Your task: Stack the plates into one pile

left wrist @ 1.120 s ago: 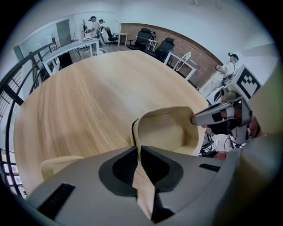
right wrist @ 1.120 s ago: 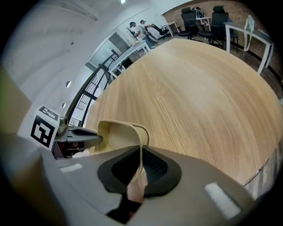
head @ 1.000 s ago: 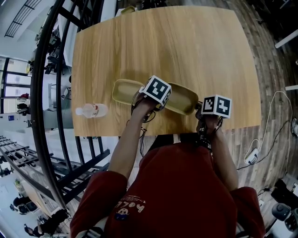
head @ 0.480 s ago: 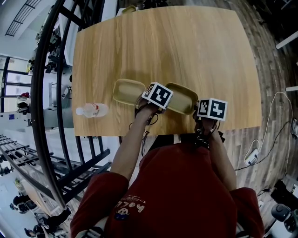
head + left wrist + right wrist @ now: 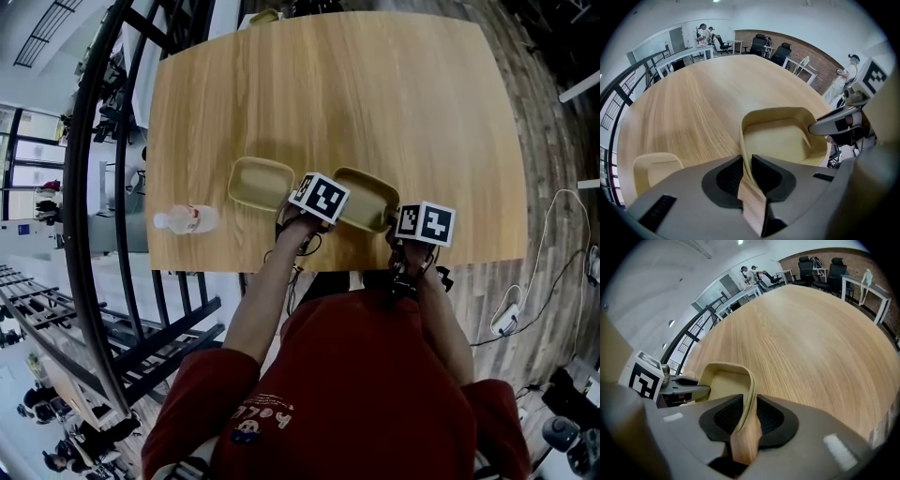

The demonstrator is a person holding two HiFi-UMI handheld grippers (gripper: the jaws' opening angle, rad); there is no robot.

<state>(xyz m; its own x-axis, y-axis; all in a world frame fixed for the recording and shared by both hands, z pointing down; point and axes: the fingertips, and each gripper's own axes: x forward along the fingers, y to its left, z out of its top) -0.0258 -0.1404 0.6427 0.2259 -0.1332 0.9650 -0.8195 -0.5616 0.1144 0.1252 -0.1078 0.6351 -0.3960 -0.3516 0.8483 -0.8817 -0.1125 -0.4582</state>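
Straddling opposite rims of the shallow pale-yellow plate (image 5: 367, 190) unclenched, right tool (image 5: 750, 411) has just been opening, left tool (image 5: 746, 165) closing.

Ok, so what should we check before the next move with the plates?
1. One pile: not ok; right-hand plate sits beside left-hand plate on the table.
2. Left tool gripping: not ok; jaws have just been opening, right-hand plate's rim loose between them.
3. Right tool gripping: not ok; jaws have just been opening, the opposite rim loose between them.
4. Left-hand plate lying flat: ok.
5. Bottle out of the way: ok, at the table's edge.
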